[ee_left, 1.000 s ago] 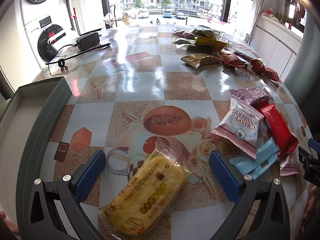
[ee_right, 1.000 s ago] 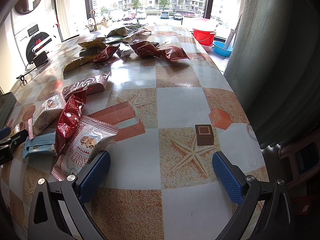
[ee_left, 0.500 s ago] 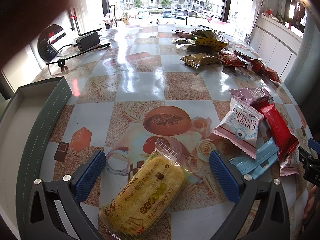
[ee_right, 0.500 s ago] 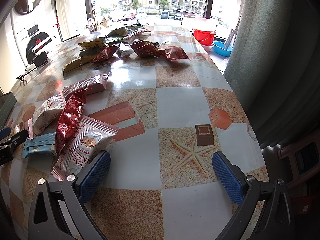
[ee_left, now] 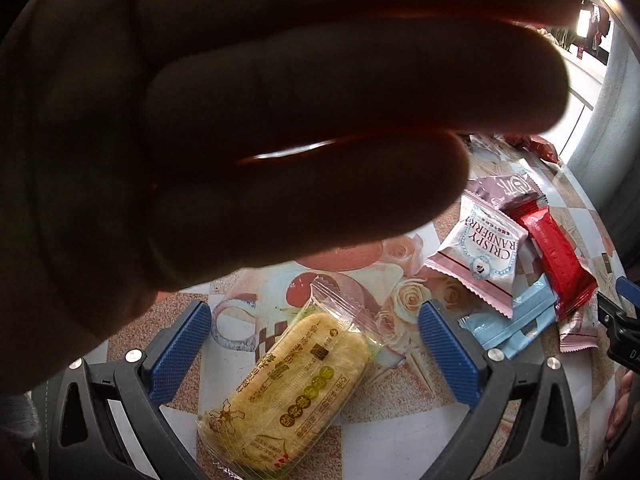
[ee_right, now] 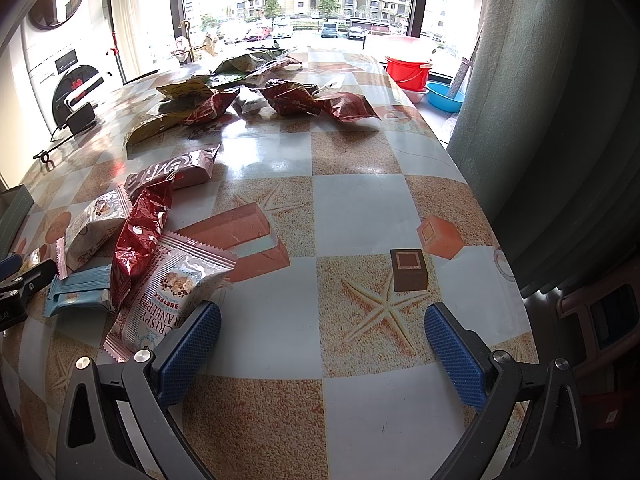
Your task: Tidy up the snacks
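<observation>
Checkered with starfish prints, the desk (ee_right: 360, 200) carries one yellow cake packet (ee_left: 288, 392) lying between the spread fingers of the left hand-held gripper (ee_left: 314, 344). A dark hand (ee_left: 240, 120) covers most of that view. The right hand-held gripper (ee_right: 322, 354) is also spread, empty, beside two cranberry packets (ee_right: 168, 292), one red packet (ee_right: 140, 232) and one blue packet (ee_right: 80, 294).

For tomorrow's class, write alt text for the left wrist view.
A dark, blurred hand covers most of the lens. Below it, the open left gripper frames a yellow wrapped snack on a patterned table, with more packets to the right.
</observation>
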